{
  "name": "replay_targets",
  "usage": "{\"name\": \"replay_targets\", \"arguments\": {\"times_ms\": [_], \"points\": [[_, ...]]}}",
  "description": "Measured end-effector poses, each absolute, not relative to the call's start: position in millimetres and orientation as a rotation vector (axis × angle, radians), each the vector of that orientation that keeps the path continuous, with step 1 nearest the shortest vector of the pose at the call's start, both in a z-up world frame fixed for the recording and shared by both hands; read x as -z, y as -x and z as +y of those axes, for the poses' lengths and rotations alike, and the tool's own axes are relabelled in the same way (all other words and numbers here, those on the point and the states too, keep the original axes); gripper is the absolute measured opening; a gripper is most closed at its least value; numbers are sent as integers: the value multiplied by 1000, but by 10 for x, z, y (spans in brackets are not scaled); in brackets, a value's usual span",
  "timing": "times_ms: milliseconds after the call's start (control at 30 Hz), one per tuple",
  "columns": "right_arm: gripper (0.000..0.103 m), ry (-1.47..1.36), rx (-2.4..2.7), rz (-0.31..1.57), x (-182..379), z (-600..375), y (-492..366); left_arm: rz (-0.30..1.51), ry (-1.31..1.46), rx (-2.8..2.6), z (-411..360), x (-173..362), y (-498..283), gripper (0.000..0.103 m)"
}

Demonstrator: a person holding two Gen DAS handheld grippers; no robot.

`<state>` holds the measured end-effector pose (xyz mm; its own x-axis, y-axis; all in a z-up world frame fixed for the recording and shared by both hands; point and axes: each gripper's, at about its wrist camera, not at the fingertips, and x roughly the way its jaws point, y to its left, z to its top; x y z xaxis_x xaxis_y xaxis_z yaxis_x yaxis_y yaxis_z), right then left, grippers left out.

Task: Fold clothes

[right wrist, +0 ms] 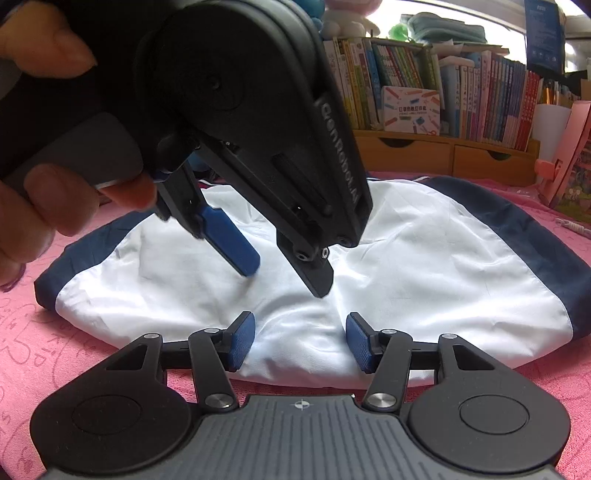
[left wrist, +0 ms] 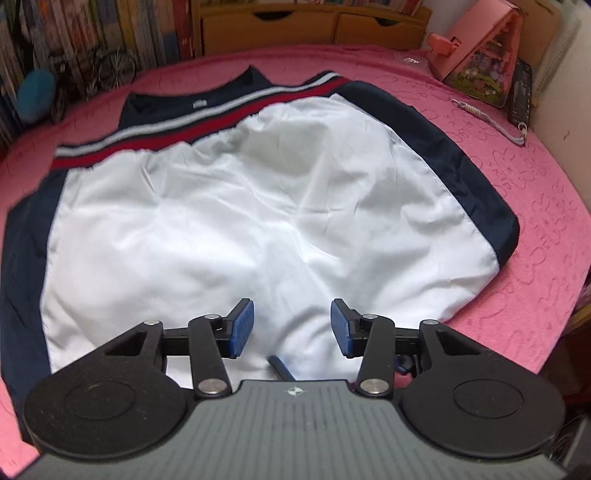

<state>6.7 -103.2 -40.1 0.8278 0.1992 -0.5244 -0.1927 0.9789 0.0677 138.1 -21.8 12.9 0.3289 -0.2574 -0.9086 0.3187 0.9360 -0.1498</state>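
Jacket flat on pink bedspread

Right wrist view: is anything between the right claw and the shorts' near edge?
Nothing visible. The right claw is open just over the white shorts, bare fabric between its pads. The left claw, also open, hangs above and farther in.

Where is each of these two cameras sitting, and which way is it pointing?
Left wrist: rides on the left tool, above the white-and-navy garment, facing the wooden drawers; only its own open fingers show.
Right wrist: rides on the right tool, low at the garment's edge, facing the bookshelf; the other tool and the person's hand show.
Shared: garment, pink bedspread.
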Motion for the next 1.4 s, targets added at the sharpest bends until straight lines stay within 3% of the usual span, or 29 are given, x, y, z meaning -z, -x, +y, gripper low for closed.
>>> {"name": "replay_targets", "arguments": {"times_ms": [100,200,667,900,1167,1400], "points": [[52,-12,-204,561,400,-1031,-62,1255,-4,338,-251,-47,-1462,43],[49,-6,-206,567,397,-1027,-59,1260,-37,280,-326,20,-1526,36],[48,-16,-231,584,387,-1059,-75,1015,-118,66,-478,134,-2392,32],[48,-24,-249,584,380,-1082,-94,1004,-15,15,-404,172,-2863,32],[48,-30,-249,582,384,-1079,-92,970,-58,19,-430,126,-2800,33],[48,-28,-246,578,392,-1074,-82,838,-38,113,-261,-366,-2383,35]]}}
